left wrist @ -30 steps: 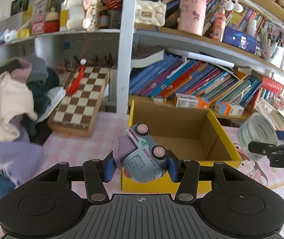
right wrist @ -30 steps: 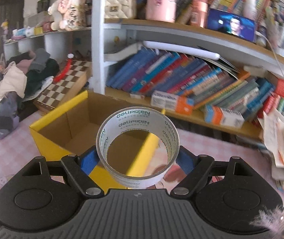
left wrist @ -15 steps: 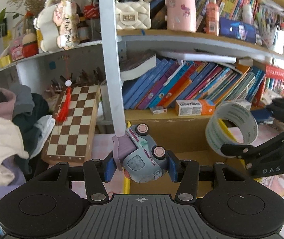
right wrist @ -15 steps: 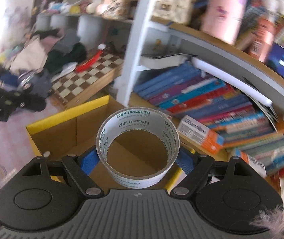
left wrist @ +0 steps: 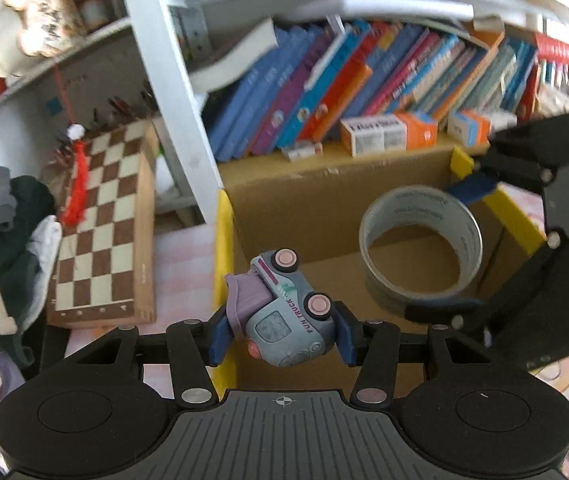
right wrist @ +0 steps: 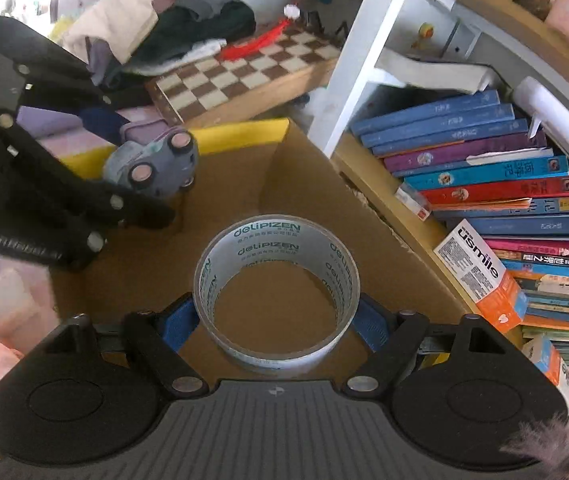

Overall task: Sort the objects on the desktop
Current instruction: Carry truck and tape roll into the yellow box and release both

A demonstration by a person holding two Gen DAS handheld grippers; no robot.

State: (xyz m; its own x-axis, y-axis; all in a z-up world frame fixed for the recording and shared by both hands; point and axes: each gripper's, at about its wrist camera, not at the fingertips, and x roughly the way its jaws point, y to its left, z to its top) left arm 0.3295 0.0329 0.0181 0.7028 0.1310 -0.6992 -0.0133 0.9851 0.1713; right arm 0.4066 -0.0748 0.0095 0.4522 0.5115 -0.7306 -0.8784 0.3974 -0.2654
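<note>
The left gripper (left wrist: 282,330) is closed on a small grey toy truck (left wrist: 284,312), which lies tilted between the blue pads, its pink wheels turned upward. The truck hangs over the left part of the open cardboard box (left wrist: 324,184), just inside the yellow rim. The right gripper (right wrist: 276,320) is closed around a roll of clear tape (right wrist: 276,268), with the hole facing up, and it holds the roll low inside the same box, near the brown floor. In the right wrist view the truck (right wrist: 152,164) and the left gripper appear at the far left corner of the box, apart from the roll.

Both objects seem close to being set down in the box, but some risks are visible. The truck is rounded and gripped at an angle, so it may slip from the pads or roll on its wheels once it is let go. The two grippers share a narrow space, so they may knock each other or the box walls. The box looks light and may shift on the pink tablecloth (left wrist: 188,248) if a gripper pushes the rim.
</note>
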